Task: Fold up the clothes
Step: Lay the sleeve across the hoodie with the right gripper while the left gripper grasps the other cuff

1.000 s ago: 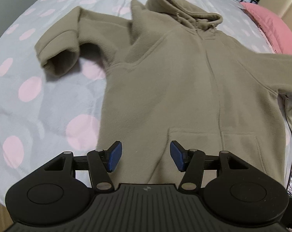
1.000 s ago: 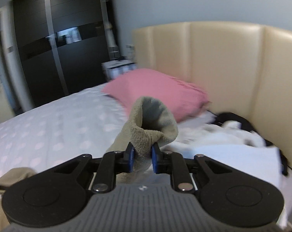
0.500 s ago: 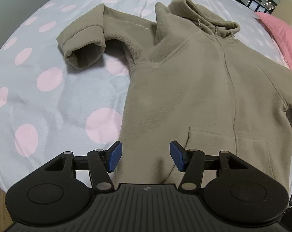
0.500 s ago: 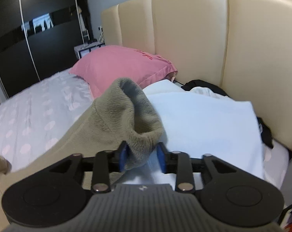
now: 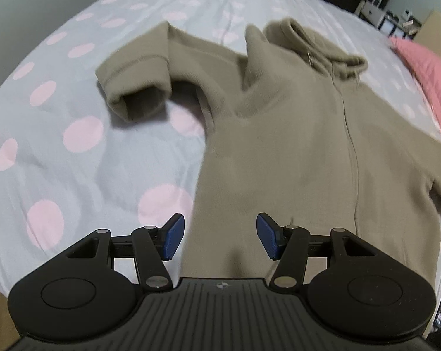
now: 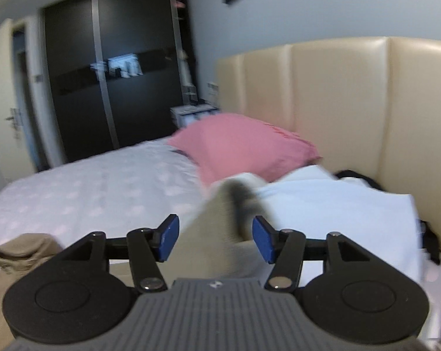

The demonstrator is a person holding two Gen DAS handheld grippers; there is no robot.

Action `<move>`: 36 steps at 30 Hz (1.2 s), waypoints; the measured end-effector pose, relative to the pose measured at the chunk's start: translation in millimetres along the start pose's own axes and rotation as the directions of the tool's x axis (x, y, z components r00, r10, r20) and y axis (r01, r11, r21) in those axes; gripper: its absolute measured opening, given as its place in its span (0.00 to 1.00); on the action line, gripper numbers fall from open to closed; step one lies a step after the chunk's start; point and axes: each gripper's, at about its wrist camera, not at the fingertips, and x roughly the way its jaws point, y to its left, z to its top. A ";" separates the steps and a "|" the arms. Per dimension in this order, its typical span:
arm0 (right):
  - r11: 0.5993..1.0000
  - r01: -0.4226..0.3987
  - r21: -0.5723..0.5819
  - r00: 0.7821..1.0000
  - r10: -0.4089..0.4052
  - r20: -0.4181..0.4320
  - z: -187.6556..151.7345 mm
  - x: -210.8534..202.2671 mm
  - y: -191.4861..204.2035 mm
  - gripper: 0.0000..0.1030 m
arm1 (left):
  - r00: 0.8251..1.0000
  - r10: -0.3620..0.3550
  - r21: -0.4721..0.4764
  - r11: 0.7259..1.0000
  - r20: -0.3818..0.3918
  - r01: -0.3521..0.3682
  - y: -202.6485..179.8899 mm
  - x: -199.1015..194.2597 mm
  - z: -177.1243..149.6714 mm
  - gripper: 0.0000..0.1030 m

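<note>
Left wrist view: the left gripper (image 5: 220, 237) is seen nearest, jaws apart and empty, hovering over the lower body of the khaki hoodie (image 5: 293, 146), nothing touched by the blue pads (image 5: 173, 235). The hoodie is spread front-up on the polka-dot bedsheet (image 5: 59, 152), zipper running up the middle, hood at the far end, the near-side sleeve (image 5: 138, 87) bent back on itself with its cuff opening facing the camera. A pink pillow (image 5: 425, 76) is seen at the far right edge. In the right wrist view the right gripper (image 6: 215, 239) is shown with jaws that have just been opening; the other sleeve's cuff (image 6: 229, 213) is between the pads, blurred, and no longer pinched, so it is judged released or dropping. Past it a white folded cloth (image 6: 337, 204) lies against the cream headboard (image 6: 337, 102), with the pink pillow beside it and a dark wardrobe (image 6: 118, 73) farthest back. The step is judged to be the laying out of the sleeves before the fold proper. For a clean result the right sleeve should be let fall flat and straight, not bunched on the white cloth, and the right gripper drawn back without snagging fleece. The bent sleeve should then be pinched at the cuff edge, one layer cluster only, and pulled across the chest with the body left undisturbed. Thick fleece is likely to spring back, so creases should be pressed down.
</note>
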 end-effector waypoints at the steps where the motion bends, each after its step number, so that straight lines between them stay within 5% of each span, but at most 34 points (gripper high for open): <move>1: 0.999 -0.033 -0.001 0.999 0.033 -0.002 -7.6 0.5 9.3 0.57 | 1.000 0.010 -0.005 1.000 0.008 -0.010 4.6 -0.8 4.3 0.51; 7: 0.978 -0.210 0.018 0.973 0.211 -0.096 -67.6 23.9 62.8 0.61 | 0.995 0.066 -0.057 0.996 0.081 -0.061 35.8 -0.1 31.0 0.51; 13: 0.941 -0.338 0.001 0.896 0.322 -0.305 -136.9 73.7 114.0 0.61 | 0.961 0.185 0.068 0.977 0.205 -0.202 27.4 22.2 52.3 0.59; 17: 0.906 -0.420 -0.050 0.832 0.363 -0.419 -158.0 91.7 137.8 0.61 | 0.929 0.235 0.180 0.939 0.287 -0.293 7.7 49.2 58.8 0.67; 21: 0.911 -0.411 -0.030 0.801 0.345 -0.490 -170.4 107.7 143.4 0.61 | 0.894 0.310 0.258 0.880 0.322 -0.398 -5.9 90.0 64.3 0.70; 25: 0.925 -0.379 0.013 0.778 0.326 -0.537 -177.8 120.1 136.9 0.61 | 0.835 0.414 0.263 0.814 0.364 -0.518 -9.7 129.1 73.7 0.70; 27: 0.924 -0.381 0.021 0.771 0.330 -0.545 -179.1 122.7 136.6 0.61 | 0.806 0.454 0.246 0.790 0.380 -0.561 -6.6 143.0 79.0 0.60; 32: 0.915 -0.402 0.018 0.749 0.340 -0.568 -181.3 130.1 144.7 0.61 | 0.826 0.420 0.227 0.823 0.376 -0.521 13.2 129.7 93.3 0.15; 36: 0.902 -0.432 0.029 0.733 0.369 -0.572 -179.5 128.5 150.5 0.61 | 0.834 0.384 0.119 0.879 0.397 -0.461 37.8 78.2 116.4 0.10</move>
